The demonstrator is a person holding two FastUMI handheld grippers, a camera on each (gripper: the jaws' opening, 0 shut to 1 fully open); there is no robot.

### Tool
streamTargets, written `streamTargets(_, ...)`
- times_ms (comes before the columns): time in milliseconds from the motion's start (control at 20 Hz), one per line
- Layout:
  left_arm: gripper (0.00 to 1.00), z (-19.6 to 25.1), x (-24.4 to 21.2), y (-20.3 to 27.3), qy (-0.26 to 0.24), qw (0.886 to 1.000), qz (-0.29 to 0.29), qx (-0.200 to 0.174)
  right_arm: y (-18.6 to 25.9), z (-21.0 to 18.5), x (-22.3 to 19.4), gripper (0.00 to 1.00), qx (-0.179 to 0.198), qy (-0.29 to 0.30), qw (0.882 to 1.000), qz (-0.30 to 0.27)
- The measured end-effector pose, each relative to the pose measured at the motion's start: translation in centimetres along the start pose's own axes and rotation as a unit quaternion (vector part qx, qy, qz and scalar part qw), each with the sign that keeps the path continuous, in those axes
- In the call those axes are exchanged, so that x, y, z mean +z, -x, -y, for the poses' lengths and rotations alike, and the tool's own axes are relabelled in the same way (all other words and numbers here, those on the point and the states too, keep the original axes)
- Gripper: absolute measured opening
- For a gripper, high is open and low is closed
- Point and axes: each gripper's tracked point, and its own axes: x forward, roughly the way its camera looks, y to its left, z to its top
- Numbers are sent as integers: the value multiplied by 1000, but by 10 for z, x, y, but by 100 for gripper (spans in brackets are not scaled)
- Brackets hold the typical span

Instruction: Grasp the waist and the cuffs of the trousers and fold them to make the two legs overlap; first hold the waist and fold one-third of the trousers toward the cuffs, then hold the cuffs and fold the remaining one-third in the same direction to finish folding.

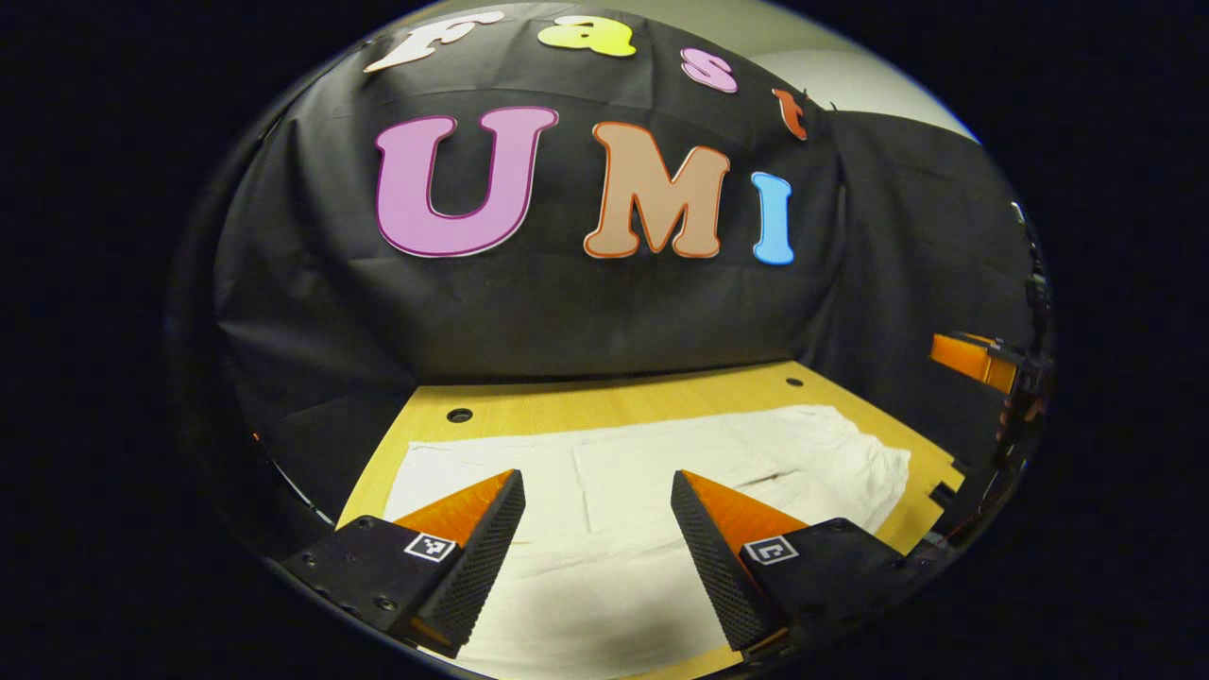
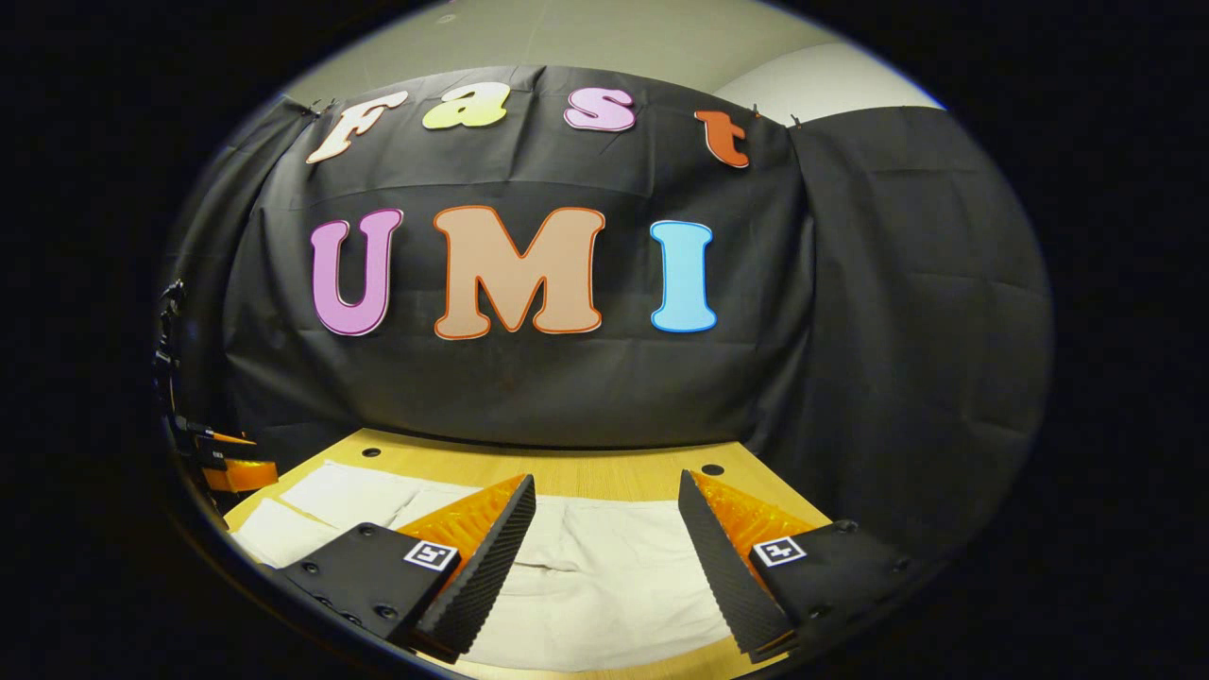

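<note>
White trousers point(image 1: 661, 463) lie flat on the wooden table point(image 1: 529, 401), stretched from left to right. In the left gripper view my left gripper point(image 1: 597, 491) hovers open above them, nothing between its fingers. The right gripper point(image 1: 982, 364) shows at the far right edge of that view, off the table's right end. In the right gripper view my right gripper point(image 2: 604, 496) is open above the trousers point(image 2: 595, 567), fingers apart and holding nothing. The left gripper point(image 2: 231, 467) appears at the far left of that view, over the trousers' other end.
The black cloth wall point(image 1: 586, 312) stands close behind the table and wraps round its right side. Small round holes point(image 1: 460, 415) dot the tabletop near its back edge. A strip of bare wood point(image 2: 567, 472) runs between trousers and wall.
</note>
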Motion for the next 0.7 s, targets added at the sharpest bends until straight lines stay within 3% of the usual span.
streamTargets(150, 94, -14, -37, 12, -57, 996, -54, -35, -3, -5, -8, 97, 3, 1, 1000, -7)
streamTargets(300, 94, -32, -80, 27, -123, 983, -126, -61, -5, -10, -18, 97, 4, 4, 1000, -17)
streamTargets(450, 93, -37, -109, 33, -147, 966, -186, -104, -8, -12, -27, 97, 4, 17, 999, -29)
streamTargets(550, 93, -44, -131, 44, -176, 947, -230, -139, -8, -14, -32, 98, 5, 23, 999, -34)
streamTargets(700, 93, -64, -174, 67, -231, 905, -302, -189, -9, -17, -43, 98, 5, 26, 998, -49)
